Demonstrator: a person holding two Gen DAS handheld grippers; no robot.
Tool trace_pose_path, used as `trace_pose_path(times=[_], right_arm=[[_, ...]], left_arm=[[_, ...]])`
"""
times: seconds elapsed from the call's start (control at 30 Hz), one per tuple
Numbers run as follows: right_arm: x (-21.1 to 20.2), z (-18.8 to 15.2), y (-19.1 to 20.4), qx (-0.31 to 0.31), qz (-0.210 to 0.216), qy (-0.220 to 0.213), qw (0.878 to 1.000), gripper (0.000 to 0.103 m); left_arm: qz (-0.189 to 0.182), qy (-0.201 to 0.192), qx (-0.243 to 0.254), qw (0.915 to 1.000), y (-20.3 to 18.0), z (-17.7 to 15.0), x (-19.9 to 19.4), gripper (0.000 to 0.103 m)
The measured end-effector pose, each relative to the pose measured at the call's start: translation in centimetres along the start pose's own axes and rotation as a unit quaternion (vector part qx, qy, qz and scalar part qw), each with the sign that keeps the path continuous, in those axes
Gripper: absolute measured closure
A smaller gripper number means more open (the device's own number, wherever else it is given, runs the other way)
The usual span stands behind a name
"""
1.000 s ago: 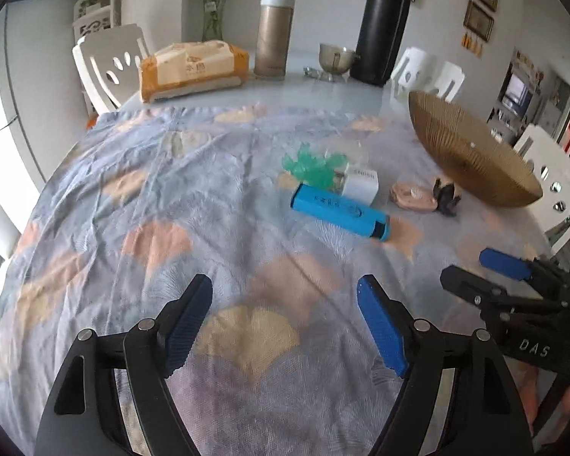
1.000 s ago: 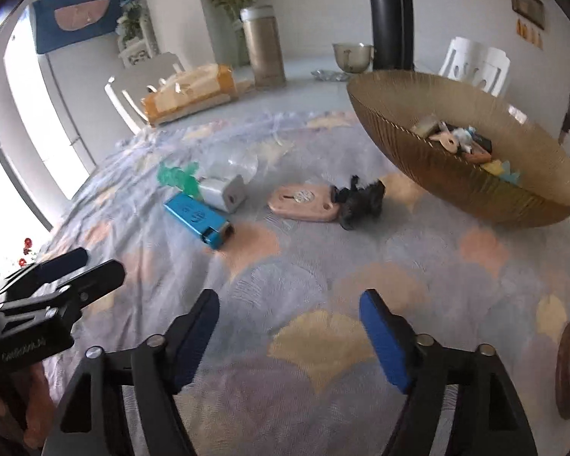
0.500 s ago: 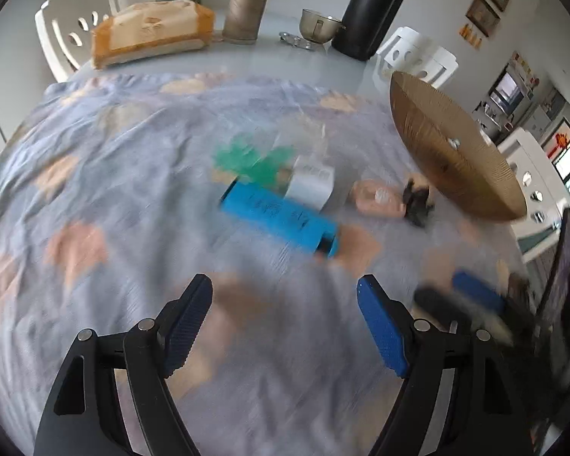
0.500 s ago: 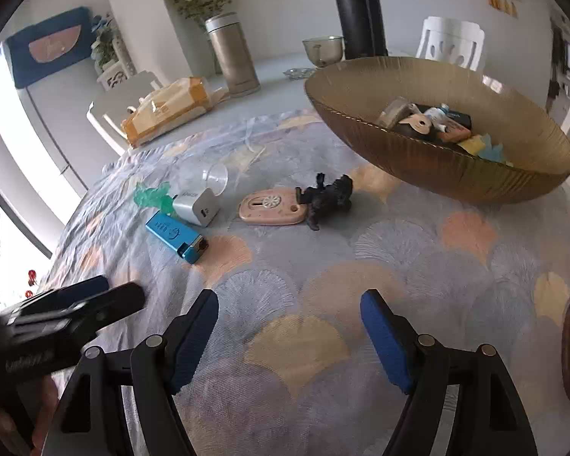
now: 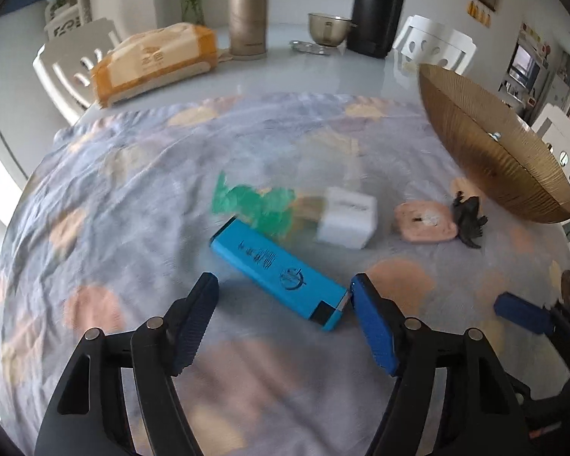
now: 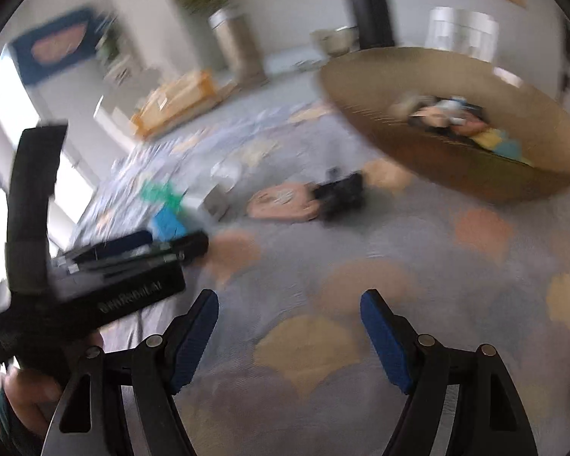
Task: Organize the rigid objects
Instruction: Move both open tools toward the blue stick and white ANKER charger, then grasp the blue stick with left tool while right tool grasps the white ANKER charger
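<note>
The sorting is lying partly done, I judge: several small things are already sitting in the brown bowl (image 6: 456, 144), while five are still waiting on the cloth-covered desk (image 5: 114, 197). Going left to right in the left wrist view, they are the green toy (image 5: 254, 205), the blue case (image 5: 277, 269), the white cube (image 5: 347, 222), the pink piece (image 5: 425, 222) and the black figure (image 5: 469, 220).

The left gripper (image 5: 283, 296) is closing its jaws around the near end of the blue case, the right pad just beside its corner, not yet pressing. The right gripper (image 6: 288, 319) is hanging with jaws wide and holding nothing.
</note>
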State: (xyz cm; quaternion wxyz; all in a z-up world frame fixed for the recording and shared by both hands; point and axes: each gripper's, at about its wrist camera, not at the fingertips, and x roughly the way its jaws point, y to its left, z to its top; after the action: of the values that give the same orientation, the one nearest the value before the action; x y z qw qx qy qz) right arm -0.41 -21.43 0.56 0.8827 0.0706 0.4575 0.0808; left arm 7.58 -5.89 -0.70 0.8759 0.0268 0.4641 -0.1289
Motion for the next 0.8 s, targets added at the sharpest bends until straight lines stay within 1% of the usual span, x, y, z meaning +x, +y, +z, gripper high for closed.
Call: trace_pose_path(times=[0.03, 0.07, 0.1, 0.13, 0.17, 0.2, 0.27, 0.3, 0.33, 0.37, 0.4, 0.5, 0.57, 0.67, 0.7, 0.73, 0.8], right_arm=[[0.1, 0.3, 0.6, -0.016, 0.003, 0.004, 1.000, 0.027], [0.2, 0.7, 1.4, -0.034, 0.010, 0.006, 0.999, 0.027], [0.3, 1.3, 1.9, -0.050, 0.018, 0.007, 0.999, 0.027], [0.4, 1.9, 2.5, -0.067, 0.019, 0.008, 0.998, 0.027], [0.6, 2.8, 3.2, -0.088, 0.010, 0.005, 0.996, 0.027], [0.8, 3.5, 3.7, -0.104, 0.000, 0.000, 0.995, 0.027], [1.7, 4.8, 4.3, -0.127, -0.007, -0.005, 0.992, 0.034], [2.3, 5.3, 4.5, -0.129, -0.002, 0.000, 0.992, 0.041], [3.0, 5.6, 4.7, -0.130, 0.005, 0.006, 0.992, 0.044], [3.7, 5.8, 5.1, -0.131, 0.014, 0.010, 0.991, 0.045], [4.2, 6.1, 5.1, -0.133, 0.019, 0.009, 0.991, 0.052], [6.0, 7.0, 5.3, -0.138, 0.012, 0.007, 0.990, 0.052], [6.8, 7.4, 5.4, -0.137, 0.026, 0.006, 0.990, 0.052], [7.5, 7.4, 5.8, -0.138, 0.031, 0.005, 0.990, 0.055], [7.5, 7.3, 6.0, -0.140, 0.026, 0.003, 0.990, 0.064], [7.3, 7.1, 6.0, -0.139, 0.030, 0.003, 0.990, 0.066], [6.7, 6.6, 5.7, -0.130, 0.049, 0.001, 0.990, 0.066]], left_arm=[[-0.007, 0.001, -0.009, 0.9999, 0.8, 0.0, -0.2, 0.033], [-0.023, 0.001, -0.021, 0.9995, 1.7, 0.0, -0.5, 0.038], [-0.042, 0.001, -0.035, 0.9985, 2.7, 0.0, -0.8, 0.046], [-0.056, 0.003, -0.047, 0.9974, 3.3, 0.1, -0.8, 0.049], [-0.075, 0.003, -0.058, 0.9954, 4.1, 0.1, -0.9, 0.049], [-0.085, 0.002, -0.062, 0.9944, 4.3, 0.0, -0.9, 0.049], [-0.101, -0.008, -0.062, 0.9930, 4.6, -0.3, -1.0, 0.049], [-0.103, -0.016, -0.058, 0.9929, 4.5, -0.6, -1.1, 0.049], [-0.095, -0.018, -0.054, 0.9939, 4.3, -0.8, -1.2, 0.053], [-0.089, -0.019, -0.053, 0.9944, 4.3, -0.8, -1.3, 0.054], [-0.094, -0.020, -0.056, 0.9938, 4.3, -0.8, -1.3, 0.054], [-0.118, -0.019, -0.079, 0.9896, 5.4, -0.8, -1.5, 0.054], [-0.135, -0.019, -0.095, 0.9861, 5.9, -0.9, -1.4, 0.054], [-0.174, -0.011, -0.115, 0.9779, 6.5, -0.9, -1.2, 0.054], [-0.185, -0.008, -0.123, 0.9751, 6.6, -0.9, -1.0, 0.054], [-0.185, -0.010, -0.128, 0.9743, 6.7, -1.0, -1.0, 0.054], [-0.172, -0.014, -0.126, 0.9770, 6.6, -1.0, -1.1, 0.054]])
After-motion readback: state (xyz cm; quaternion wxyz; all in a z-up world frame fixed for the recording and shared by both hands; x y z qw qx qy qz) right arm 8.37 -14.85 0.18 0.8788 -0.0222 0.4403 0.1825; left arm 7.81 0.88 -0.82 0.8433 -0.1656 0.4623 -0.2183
